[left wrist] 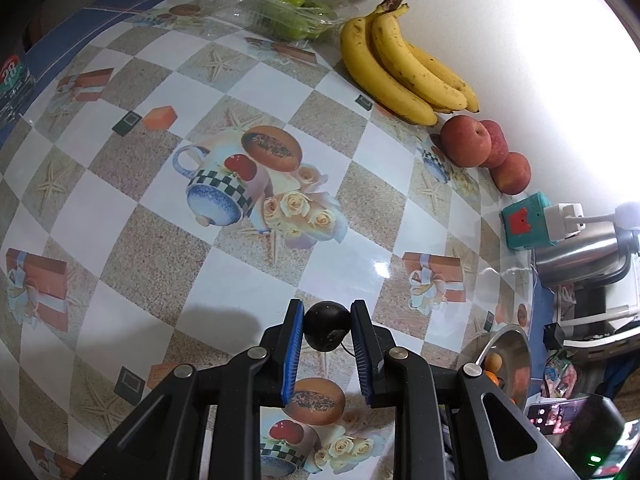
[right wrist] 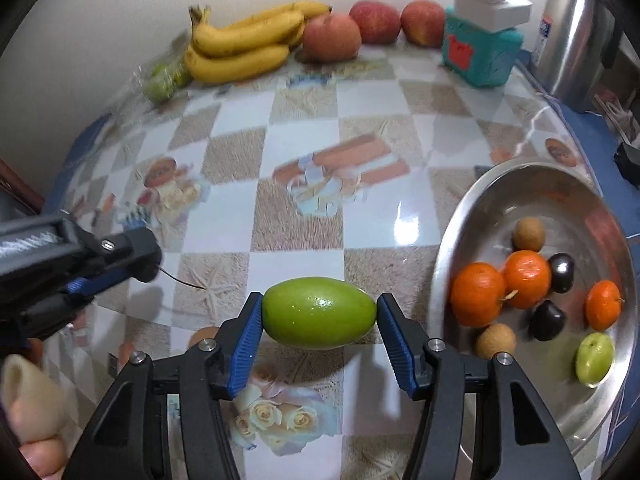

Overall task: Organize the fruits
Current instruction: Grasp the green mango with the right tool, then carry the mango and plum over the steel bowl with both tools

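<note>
My left gripper (left wrist: 327, 330) is shut on a small dark round fruit (left wrist: 326, 330) with a thin stem, held above the patterned tablecloth. It also shows at the left of the right wrist view (right wrist: 136, 258). My right gripper (right wrist: 319, 314) is shut on a green oval fruit (right wrist: 319, 313), held just left of the steel bowl (right wrist: 472, 208). The bowl holds oranges (right wrist: 478, 294), dark fruits (right wrist: 547, 320), tan round fruits (right wrist: 529, 234) and a small green fruit (right wrist: 595, 357). The bowl shows at the lower right of the left wrist view (left wrist: 516, 344).
Bananas (left wrist: 404, 66) and three red apples (left wrist: 466, 140) lie along the wall. A clear plastic box with green fruits (left wrist: 292, 12) sits at the back. A teal power strip with plugs (right wrist: 480, 48) and a steel kettle (right wrist: 576, 28) stand at the right.
</note>
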{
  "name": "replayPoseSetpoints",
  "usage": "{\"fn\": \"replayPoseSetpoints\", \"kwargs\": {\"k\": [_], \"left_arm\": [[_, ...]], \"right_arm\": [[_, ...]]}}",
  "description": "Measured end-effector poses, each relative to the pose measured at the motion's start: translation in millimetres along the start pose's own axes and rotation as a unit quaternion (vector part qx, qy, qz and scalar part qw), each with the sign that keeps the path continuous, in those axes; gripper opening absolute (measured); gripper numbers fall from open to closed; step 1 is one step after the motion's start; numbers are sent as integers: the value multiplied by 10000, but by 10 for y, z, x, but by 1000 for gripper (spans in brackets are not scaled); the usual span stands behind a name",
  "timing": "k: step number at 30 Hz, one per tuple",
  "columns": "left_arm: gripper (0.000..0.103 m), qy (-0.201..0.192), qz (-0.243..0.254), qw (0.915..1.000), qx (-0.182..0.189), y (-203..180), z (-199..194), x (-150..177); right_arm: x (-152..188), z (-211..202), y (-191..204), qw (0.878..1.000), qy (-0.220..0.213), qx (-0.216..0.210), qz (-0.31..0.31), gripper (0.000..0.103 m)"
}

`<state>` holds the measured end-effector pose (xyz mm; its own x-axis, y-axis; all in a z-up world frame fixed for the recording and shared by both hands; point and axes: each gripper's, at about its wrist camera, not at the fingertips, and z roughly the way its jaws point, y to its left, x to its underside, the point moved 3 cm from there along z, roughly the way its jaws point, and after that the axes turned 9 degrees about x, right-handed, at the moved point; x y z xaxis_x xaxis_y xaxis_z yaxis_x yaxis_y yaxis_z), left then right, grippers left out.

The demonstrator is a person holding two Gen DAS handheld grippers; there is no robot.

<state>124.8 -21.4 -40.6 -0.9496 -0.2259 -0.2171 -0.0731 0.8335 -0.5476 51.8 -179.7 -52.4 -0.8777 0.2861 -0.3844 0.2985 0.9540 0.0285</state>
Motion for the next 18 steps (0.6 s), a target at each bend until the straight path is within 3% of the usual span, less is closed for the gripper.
{"fn": "replayPoseSetpoints", "kwargs": {"k": [5, 11, 18], "left_arm": [[26, 57, 158, 9998, 132, -136, 1, 42], [25, 207, 446, 9982, 353, -390, 43, 180], [25, 629, 1040, 9896, 765, -875, 177, 525]], "right_arm": [[-29, -280, -252, 9990, -140, 112, 411, 59], [84, -403, -661, 9957, -18, 326, 868, 59], [277, -448, -1049, 9916, 82, 560, 1159, 59]]}}
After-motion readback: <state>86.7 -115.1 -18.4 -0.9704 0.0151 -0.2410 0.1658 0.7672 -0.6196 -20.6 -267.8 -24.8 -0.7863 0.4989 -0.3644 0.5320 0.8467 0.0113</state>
